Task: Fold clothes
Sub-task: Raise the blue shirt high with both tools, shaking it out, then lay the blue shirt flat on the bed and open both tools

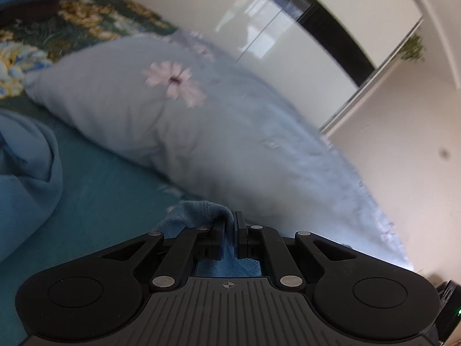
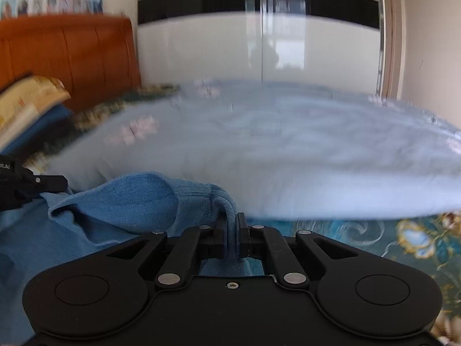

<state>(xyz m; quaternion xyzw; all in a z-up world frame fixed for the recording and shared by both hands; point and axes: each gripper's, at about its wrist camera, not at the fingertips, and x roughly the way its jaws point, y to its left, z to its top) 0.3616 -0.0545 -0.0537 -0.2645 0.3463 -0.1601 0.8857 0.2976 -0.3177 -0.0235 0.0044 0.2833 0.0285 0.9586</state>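
Both grippers are clamped on the blue garment: left gripper (image 1: 229,238) pinches a fold at lower centre of its view, right gripper (image 2: 229,238) likewise, with the garment (image 2: 138,199) sagging toward lower left over the bed (image 2: 374,242). To fold well, I judge both held edges should travel level and taut so the hems meet squarely. The pillow (image 1: 161,115) crowds mid-frame; open bed lies lower right in the right view.

pale-blue pillow w/ pink flower (image 1: 161,121) | floral bedspread (image 2: 403,242) | orange headboard (image 2: 72,57) | white wardrobe (image 2: 259,49)
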